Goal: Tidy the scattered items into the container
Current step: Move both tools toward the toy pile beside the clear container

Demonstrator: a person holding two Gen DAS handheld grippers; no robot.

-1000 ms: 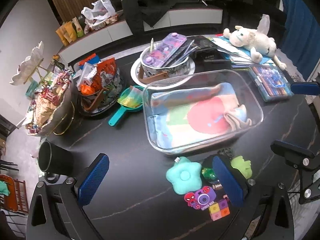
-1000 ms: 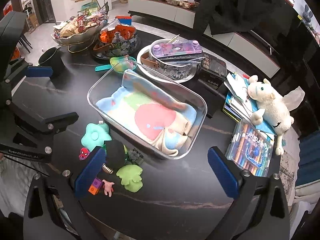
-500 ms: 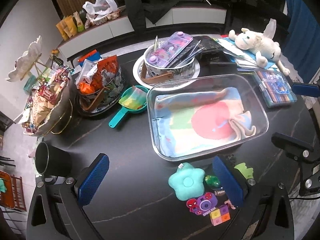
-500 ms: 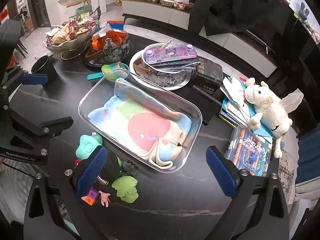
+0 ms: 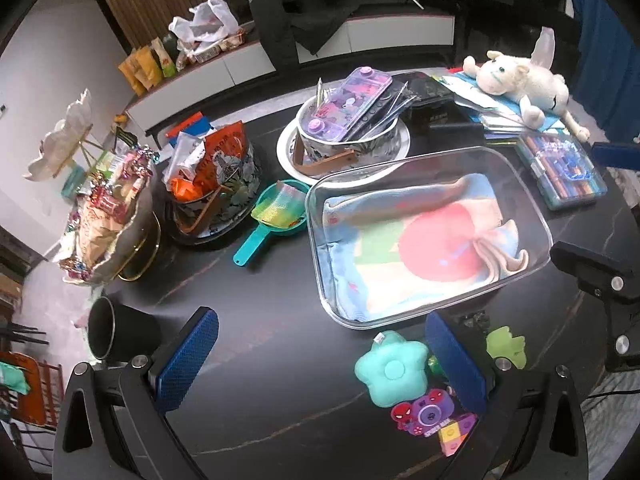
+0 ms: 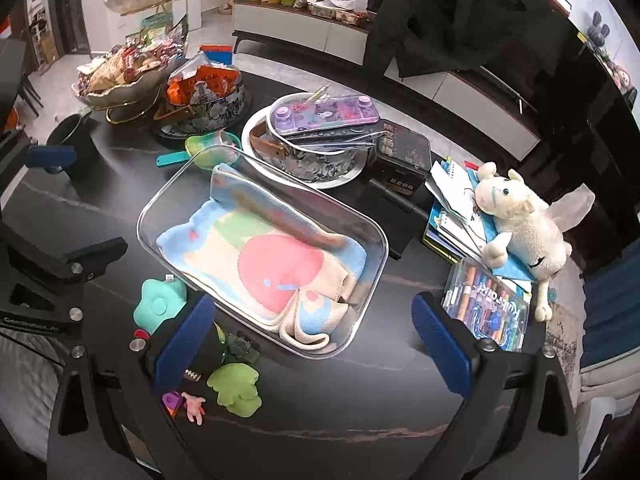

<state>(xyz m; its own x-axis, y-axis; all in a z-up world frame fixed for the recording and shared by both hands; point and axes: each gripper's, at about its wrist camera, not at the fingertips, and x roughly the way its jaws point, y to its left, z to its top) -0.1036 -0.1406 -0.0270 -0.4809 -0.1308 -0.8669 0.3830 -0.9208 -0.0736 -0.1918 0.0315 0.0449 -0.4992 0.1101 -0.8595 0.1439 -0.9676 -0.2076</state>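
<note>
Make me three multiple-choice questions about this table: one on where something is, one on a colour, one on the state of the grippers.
1. Where is the star toy?
A. in the clear bin
B. on the table beside the bin
C. on the plush lamb

2. What colour are the gripper pads?
A. blue
B. red
C. yellow

3. How are the two grippers?
A. both shut on toys
B. left open, right shut
C. both open and empty

Answers:
1 B, it lies on the black table just outside the bin.
2 A, the pads in both wrist views are blue.
3 C, the left gripper and the right gripper both have their jaws wide apart with nothing between them.
</note>
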